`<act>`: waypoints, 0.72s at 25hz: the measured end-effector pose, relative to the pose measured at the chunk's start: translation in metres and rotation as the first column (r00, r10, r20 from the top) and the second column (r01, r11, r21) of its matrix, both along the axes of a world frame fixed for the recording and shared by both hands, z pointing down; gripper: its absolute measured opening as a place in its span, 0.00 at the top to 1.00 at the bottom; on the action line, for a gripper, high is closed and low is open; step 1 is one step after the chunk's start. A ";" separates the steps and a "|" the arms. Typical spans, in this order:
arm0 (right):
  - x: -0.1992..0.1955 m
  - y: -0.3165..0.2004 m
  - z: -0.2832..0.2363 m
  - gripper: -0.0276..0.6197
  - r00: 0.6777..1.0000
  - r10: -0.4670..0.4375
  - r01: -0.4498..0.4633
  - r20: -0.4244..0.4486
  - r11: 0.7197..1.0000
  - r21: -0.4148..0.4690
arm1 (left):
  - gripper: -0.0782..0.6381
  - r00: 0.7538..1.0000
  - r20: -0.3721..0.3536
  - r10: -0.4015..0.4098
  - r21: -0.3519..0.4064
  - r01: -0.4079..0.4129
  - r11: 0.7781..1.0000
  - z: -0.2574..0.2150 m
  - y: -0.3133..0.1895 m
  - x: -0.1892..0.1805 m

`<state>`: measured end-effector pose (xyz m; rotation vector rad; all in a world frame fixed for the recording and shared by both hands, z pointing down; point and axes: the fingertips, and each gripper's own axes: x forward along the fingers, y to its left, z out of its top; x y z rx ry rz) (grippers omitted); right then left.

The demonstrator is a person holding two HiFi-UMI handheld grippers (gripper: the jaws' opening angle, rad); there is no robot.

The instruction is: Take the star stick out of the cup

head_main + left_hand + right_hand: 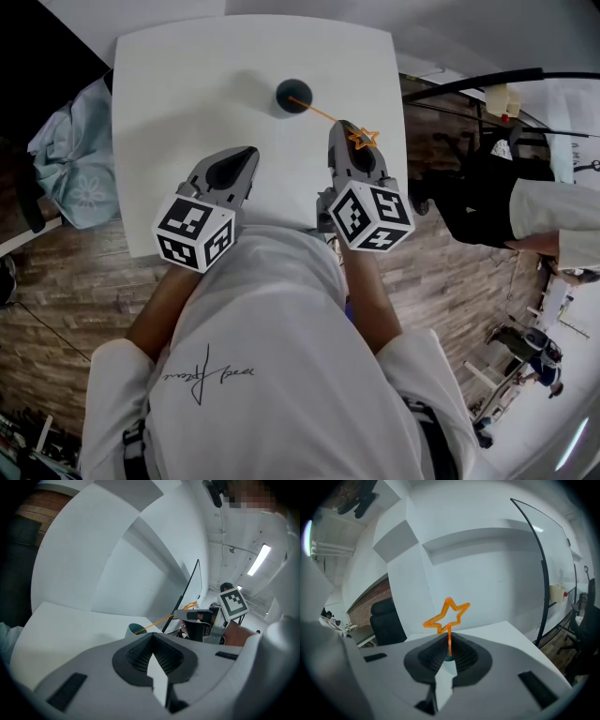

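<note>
The left gripper [244, 157] hovers over the white table [169, 103], jaws pressed together on nothing, taking no part. Right of it the dark cup [292, 96] stands near the table's far edge with the lower end of the star stick [323, 114] inside. The stick leans out toward the right gripper [345, 133], whose jaws are clamped on the shaft just below the orange star [364, 139]. The grasp looks made and the pull-out is in hand; next, draw the stick along its own slant so the cup does not tip. The cup's dark inside hides how deep the stick sits
</note>
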<state>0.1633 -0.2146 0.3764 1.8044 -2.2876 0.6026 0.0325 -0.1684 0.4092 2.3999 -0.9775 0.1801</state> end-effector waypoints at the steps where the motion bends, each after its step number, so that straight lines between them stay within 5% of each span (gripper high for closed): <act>1: 0.000 0.001 -0.001 0.92 1.000 0.000 0.000 0.001 1.000 0.001 | 0.89 1.000 0.000 0.000 -0.001 0.000 1.000 0.000 0.000 0.000; 18: 0.006 0.016 -0.017 0.92 1.000 0.006 -0.007 0.029 1.000 0.016 | 0.89 1.000 0.002 0.013 -0.006 -0.013 1.000 0.001 0.002 0.004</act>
